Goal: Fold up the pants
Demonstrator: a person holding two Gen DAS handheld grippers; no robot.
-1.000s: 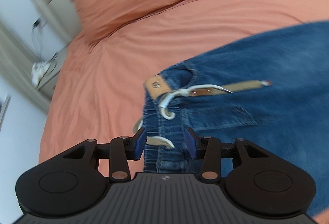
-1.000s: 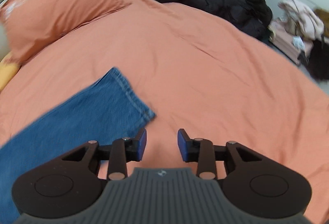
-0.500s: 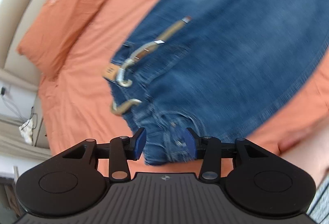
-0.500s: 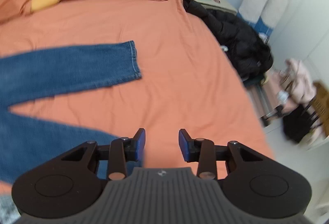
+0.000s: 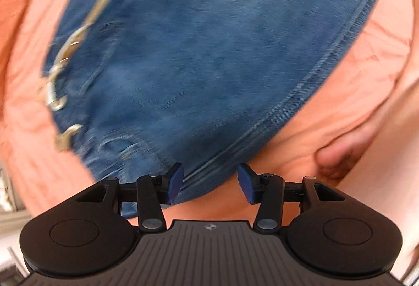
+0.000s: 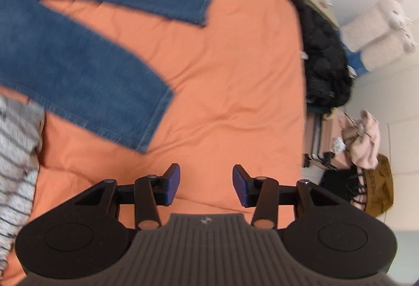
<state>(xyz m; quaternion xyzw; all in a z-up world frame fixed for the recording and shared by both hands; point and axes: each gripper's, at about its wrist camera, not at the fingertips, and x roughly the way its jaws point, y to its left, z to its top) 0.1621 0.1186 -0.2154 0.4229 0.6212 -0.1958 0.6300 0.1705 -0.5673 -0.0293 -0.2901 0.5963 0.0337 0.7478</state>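
Pants (image 6: 78, 55): blue jeans spread flat on the orange bedsheet (image 6: 235, 76), both legs splayed apart, hems pointing right. Near leg hem sits just left of and beyond the right gripper (image 6: 206, 185); its fingers are apart, nothing between them, over bare sheet. Left gripper (image 5: 209, 183) is above the waist end (image 5: 209, 50), fingers apart, denim edge just beyond the tips, contact unclear (motion blur). Tan belt (image 5: 78, 34) along the left side. Black jacket (image 6: 324, 60) at the bed's right edge.
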